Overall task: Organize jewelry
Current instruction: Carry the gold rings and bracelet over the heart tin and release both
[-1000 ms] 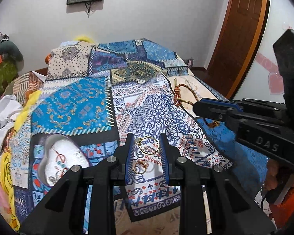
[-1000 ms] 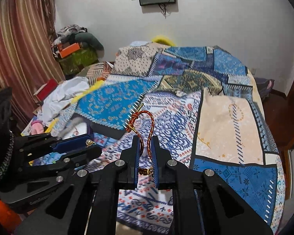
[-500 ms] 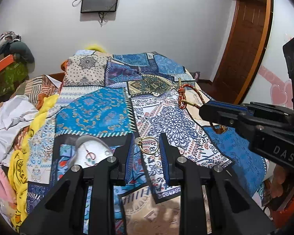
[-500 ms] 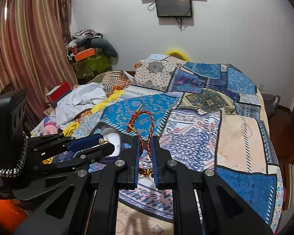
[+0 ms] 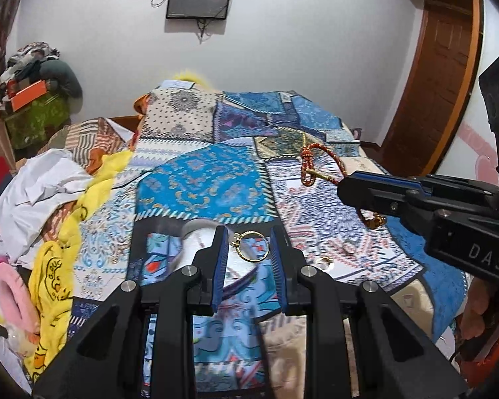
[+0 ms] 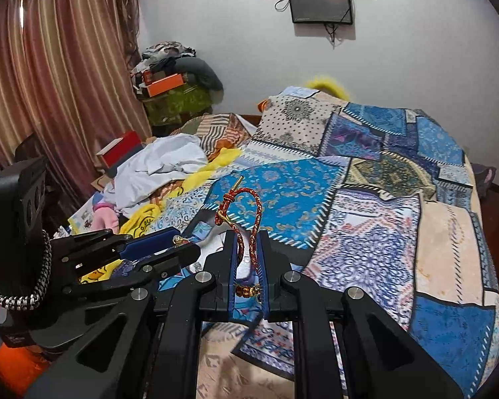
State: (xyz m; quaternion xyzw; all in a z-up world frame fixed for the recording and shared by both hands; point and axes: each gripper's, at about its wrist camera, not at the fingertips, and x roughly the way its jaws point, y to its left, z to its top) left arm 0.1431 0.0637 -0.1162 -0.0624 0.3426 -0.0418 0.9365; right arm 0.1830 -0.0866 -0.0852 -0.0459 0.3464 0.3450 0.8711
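Over patchwork bedspread (image 5: 199, 183) — left tool (image 5: 248, 249) grips gold ring (image 5: 252, 250); right tool (image 6: 247, 242) clamps red bracelet (image 6: 241, 212).

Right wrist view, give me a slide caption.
Right gripper holding a red braided bracelet above the patchwork bedspread.

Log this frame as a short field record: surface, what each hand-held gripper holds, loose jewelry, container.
surface: patchwork bedspread
left hand-held gripper: closed on a gold hoop earring, lifted off the bed
right hand-held gripper: closed on a red-and-gold cord bracelet, loop upright
loose jewelry: two small rings lying on the bedspread
container: white dish behind the left fingers, mostly hidden
clutter: white and yellow clothes on the left
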